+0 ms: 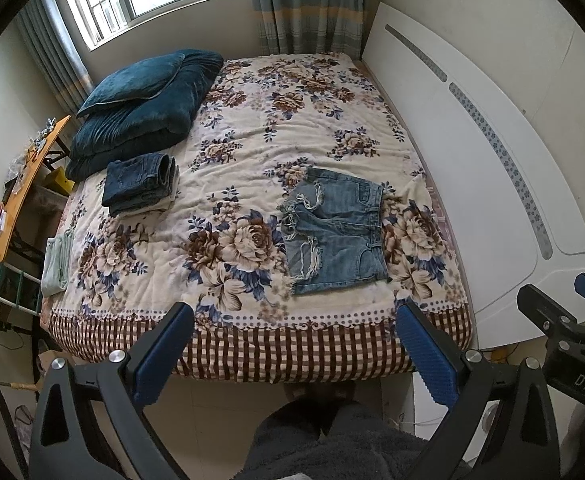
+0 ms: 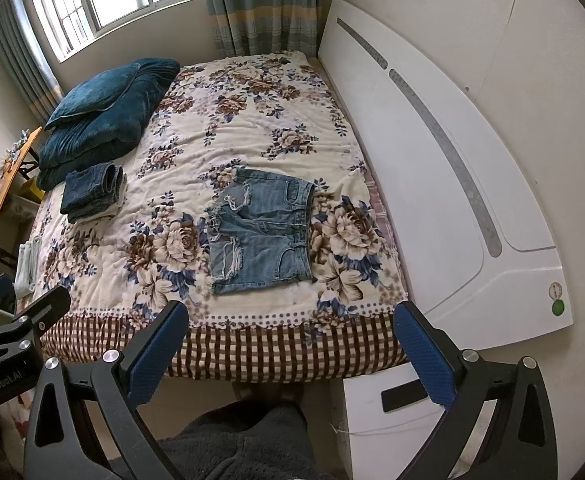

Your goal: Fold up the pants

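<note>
Light blue frayed denim shorts [image 1: 334, 232] lie spread flat on the floral bedspread [image 1: 252, 152] near the bed's right side, waistband to the right; they also show in the right wrist view [image 2: 262, 230]. My left gripper [image 1: 296, 340] is open and empty, held above the bed's near edge, well short of the shorts. My right gripper [image 2: 292, 336] is open and empty, also back from the near edge. A stack of folded dark jeans [image 1: 140, 184] sits at the left of the bed.
A teal quilt and pillow [image 1: 144, 104] lie at the far left. A folded pale cloth [image 1: 56, 260] hangs at the left edge. A white headboard [image 1: 472, 152] stands on the right, a white nightstand [image 2: 372, 408] below it. An orange table [image 1: 24, 188] stands left.
</note>
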`<state>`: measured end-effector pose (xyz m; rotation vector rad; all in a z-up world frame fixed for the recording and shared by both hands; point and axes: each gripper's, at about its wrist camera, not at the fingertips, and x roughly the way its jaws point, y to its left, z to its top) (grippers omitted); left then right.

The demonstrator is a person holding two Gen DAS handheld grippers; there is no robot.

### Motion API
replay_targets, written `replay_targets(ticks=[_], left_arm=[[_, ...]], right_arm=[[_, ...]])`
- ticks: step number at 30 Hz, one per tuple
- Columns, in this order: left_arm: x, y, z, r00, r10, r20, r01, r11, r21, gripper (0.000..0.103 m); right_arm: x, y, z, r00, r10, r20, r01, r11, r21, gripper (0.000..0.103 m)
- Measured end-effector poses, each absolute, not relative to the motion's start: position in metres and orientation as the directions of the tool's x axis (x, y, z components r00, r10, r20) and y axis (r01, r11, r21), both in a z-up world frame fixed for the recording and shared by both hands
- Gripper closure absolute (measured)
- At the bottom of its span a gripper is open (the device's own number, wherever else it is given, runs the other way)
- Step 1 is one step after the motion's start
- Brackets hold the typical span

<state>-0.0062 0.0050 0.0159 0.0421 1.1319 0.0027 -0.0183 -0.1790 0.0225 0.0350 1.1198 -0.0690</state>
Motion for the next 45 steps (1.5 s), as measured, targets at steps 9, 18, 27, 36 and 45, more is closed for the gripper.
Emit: replay_targets(ticks=[9,18,27,36,45], left_arm=[[-0.004,0.004,0.017,0.423,0.024,-0.906,0.02,0.999,0.036,0.0],[0.002,-0.006,0.014,0.418,0.025,-0.908,0.018,0.999,0.036,0.0],[0.042,0.001,-0.033,0.418,0.089,-0.904,-0.087,0.995,0.057,0.0],[0.131,0.017,-0.205,0.133,0.05,-0.99,-0.182,0.983,0.025,0.0],[0.176,0.064,-0.413,-0.153,-0.29,-0.945,-0.454,0.869,-0.194,0.014]], right_arm=[[-0.017,-0.173,0.022,0.432,-0.031,-0.901,0.069,0.998,-0.001,0.0],[-0.016,-0.176,0.022,0.431,-0.027,-0.902,0.069,0.998,0.003,0.0],[0.014,-0.173,-0.025,0.385,0.096,-0.918,0.105,0.984,0.147,0.0],[0.094,-0.184,-0.191,0.173,0.284,-0.943,0.223,0.922,0.318,0.0],[0.16,-0.203,-0.377,0.046,0.403,-0.914,0.482,0.793,0.374,0.008]])
